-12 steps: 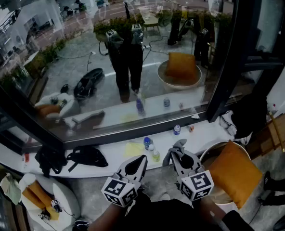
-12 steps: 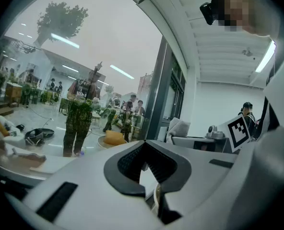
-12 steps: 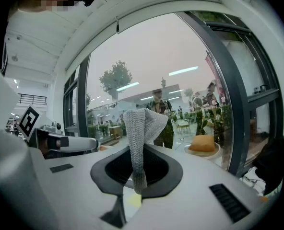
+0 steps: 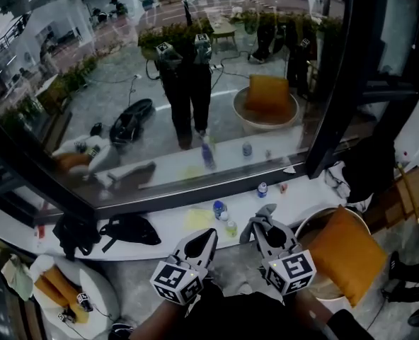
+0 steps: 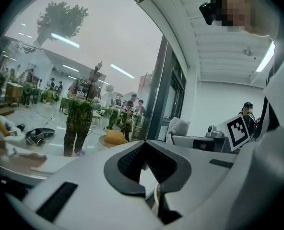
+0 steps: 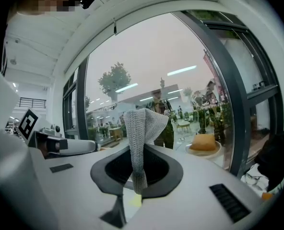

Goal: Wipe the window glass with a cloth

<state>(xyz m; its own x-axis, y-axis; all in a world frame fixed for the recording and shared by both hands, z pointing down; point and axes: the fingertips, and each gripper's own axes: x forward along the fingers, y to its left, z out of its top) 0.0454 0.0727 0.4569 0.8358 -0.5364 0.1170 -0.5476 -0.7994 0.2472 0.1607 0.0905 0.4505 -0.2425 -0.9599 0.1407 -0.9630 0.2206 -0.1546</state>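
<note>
Cloth [image 6: 143, 128]: grey, knitted, pinched in a folded strip between the fingers of the right gripper [image 6: 140, 174]. It stands up out of the grip, its free end flopping over toward 12 o'clock. In the head view the same cloth shows as a grey tuft at the tip of that gripper, at about 5 o'clock.

Left gripper [image 5: 147, 164]: fingers drawn together, nothing between them. Held level with the right one, at 6 o'clock in the head view.

Window glass [image 4: 160, 69]: fills the head view from 9 through 12 to 2 o'clock, well apart from both grippers. It carries a strong reflection of the person and the room. Cloth not touching it.

White sill [image 4: 294, 197] lies between grippers and glass, with small bottles [image 4: 219, 208] and a yellow piece [image 4: 195, 220] at centre.

Progress, as a judgement: cloth is in hand, so pickup is done. No wiped patch can be told on the pane. All the wiping looks left to do, starting with a reach toward 12 o'clock over the sill.
</note>
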